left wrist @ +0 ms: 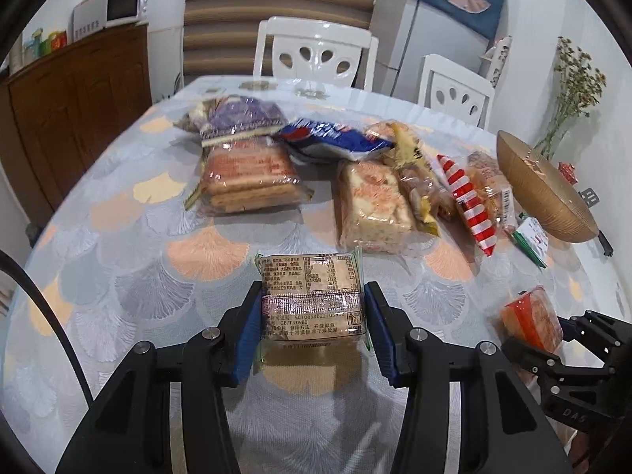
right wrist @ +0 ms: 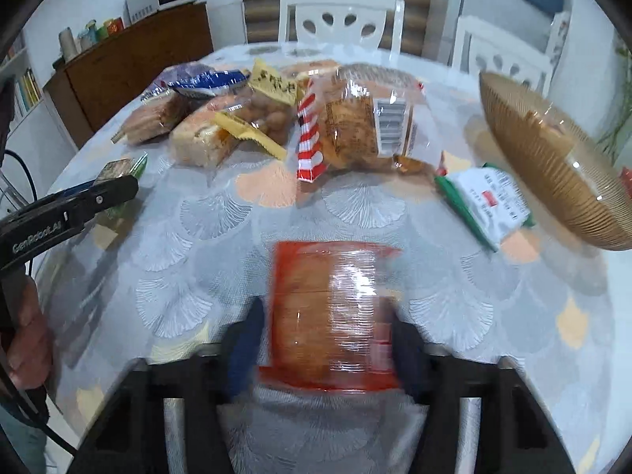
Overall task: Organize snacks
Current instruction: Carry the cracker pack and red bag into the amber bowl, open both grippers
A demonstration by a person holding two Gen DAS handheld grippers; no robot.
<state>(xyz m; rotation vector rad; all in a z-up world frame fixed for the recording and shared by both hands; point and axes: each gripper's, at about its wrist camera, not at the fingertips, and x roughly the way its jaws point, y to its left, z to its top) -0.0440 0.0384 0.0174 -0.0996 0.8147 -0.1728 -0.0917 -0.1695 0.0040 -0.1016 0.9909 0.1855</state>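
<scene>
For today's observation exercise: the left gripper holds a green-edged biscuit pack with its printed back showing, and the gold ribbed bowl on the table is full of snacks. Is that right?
Not quite. The left gripper does hold the green-edged biscuit pack, printed back showing, but the gold ribbed bowl holds no snacks: the right wrist view shows its inside bare.

A home dining room: a counter (left wrist: 118, 245) under a patterned cloth, white plastic chairs (left wrist: 316, 51) behind it, a wooden sideboard (left wrist: 79, 94) carrying a microwave (left wrist: 122, 8), a covered fridge (left wrist: 438, 39), and dried flowers (left wrist: 572, 91) by the wall.
</scene>
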